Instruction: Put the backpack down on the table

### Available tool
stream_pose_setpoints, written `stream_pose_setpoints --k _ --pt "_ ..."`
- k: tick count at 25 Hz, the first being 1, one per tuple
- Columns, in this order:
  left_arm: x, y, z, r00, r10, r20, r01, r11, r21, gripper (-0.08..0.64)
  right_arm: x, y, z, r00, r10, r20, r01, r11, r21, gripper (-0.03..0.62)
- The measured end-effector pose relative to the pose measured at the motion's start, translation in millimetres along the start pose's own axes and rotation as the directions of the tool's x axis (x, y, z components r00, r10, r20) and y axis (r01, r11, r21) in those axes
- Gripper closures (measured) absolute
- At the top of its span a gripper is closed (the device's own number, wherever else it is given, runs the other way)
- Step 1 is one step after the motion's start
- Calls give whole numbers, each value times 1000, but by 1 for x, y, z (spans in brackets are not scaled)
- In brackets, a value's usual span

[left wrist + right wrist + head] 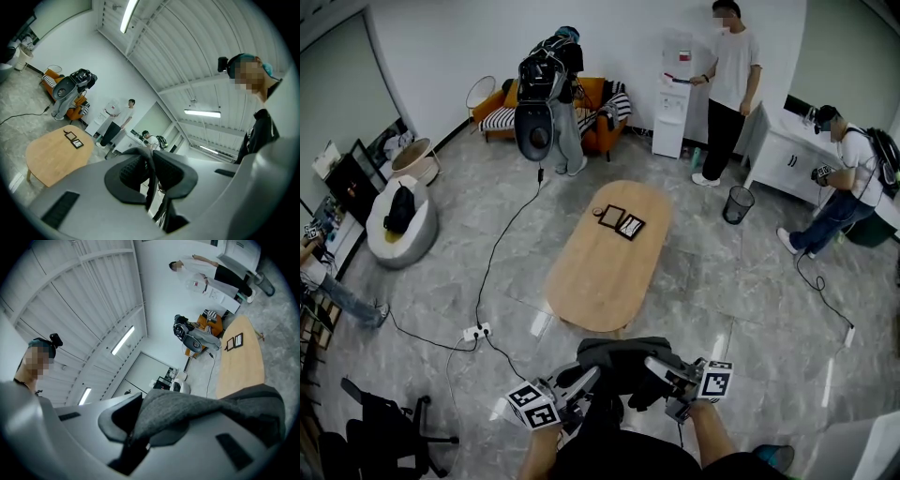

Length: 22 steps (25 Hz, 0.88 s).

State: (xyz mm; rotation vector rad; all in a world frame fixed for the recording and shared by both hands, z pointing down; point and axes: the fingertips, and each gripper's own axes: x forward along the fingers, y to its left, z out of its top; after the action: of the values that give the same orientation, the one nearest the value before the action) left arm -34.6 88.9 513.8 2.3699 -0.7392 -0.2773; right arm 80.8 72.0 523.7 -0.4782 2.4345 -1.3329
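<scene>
A dark grey backpack (622,357) hangs between my two grippers just short of the near end of the oval wooden table (598,281). In the head view my left gripper (583,382) grips its left side and my right gripper (658,371) its right side. In the left gripper view the left gripper (151,163) is shut on a thin black strap (150,187), with the table (49,157) ahead to the left. The right gripper view shows the right gripper (139,422) shut on a fold of the grey backpack fabric (197,411), the table (241,364) beyond it.
Two flat black-framed items (622,221) lie at the table's far end. A power strip (476,331) and cable cross the floor on the left. A black chair (386,427) stands near left, a waste bin (737,203) far right. Three people stand along the back and right.
</scene>
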Motion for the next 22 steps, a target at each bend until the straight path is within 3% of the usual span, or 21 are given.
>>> stream_pose_setpoints --k 22 --pt "35 86 82 999 -43 -8 44 999 22 502 89 -41 76 999 -29 31 30 999 -15 545"
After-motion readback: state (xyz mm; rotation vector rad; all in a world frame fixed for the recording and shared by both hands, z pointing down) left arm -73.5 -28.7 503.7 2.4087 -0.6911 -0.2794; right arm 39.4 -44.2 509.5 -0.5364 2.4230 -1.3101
